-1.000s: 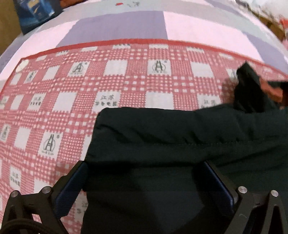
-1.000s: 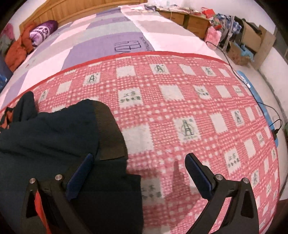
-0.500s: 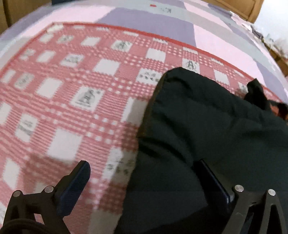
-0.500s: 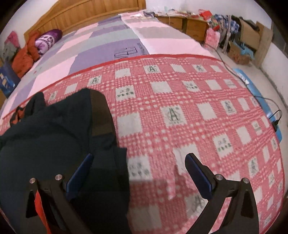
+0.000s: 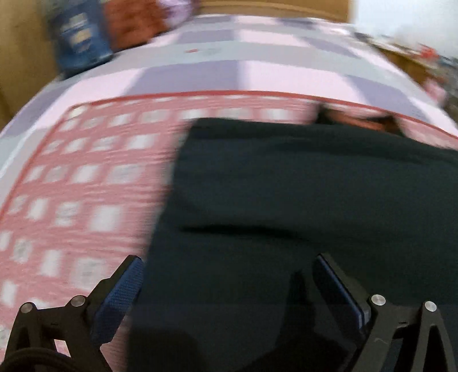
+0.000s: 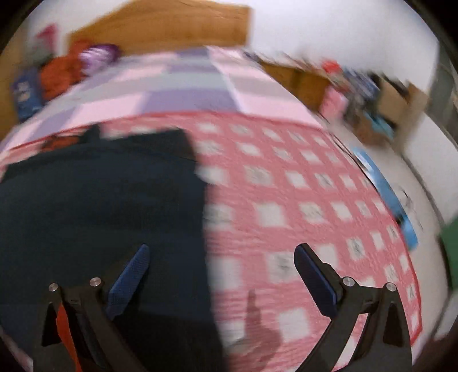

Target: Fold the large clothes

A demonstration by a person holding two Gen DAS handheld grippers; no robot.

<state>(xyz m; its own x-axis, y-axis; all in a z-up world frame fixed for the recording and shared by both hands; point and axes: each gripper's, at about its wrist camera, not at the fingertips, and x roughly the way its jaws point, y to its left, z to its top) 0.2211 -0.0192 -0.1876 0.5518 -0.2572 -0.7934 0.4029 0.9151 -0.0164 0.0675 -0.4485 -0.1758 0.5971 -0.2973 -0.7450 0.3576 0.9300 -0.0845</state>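
A large dark garment (image 5: 300, 200) lies on the red and white checked blanket (image 5: 86, 186) on the bed. It fills the right and lower part of the left wrist view. My left gripper (image 5: 229, 283) is open above the garment's left part and holds nothing. In the right wrist view the garment (image 6: 100, 206) fills the left half, with an orange lining (image 6: 57, 141) showing at its far edge. My right gripper (image 6: 221, 271) is open over the garment's right edge and the blanket (image 6: 300, 200). Both views are blurred.
A pink and purple quilt (image 6: 186, 94) covers the far bed, with a wooden headboard (image 6: 171, 25), orange and purple bundles (image 6: 74, 65) and a blue box (image 5: 80, 43). Cluttered cabinets and cardboard boxes (image 6: 386, 100) stand on the right. A blue mat (image 6: 383, 194) lies beside the bed.
Both grippers have drawn back and tilted up, so more of the bed and room shows. The garment lies flatter. Both grippers stayed open.
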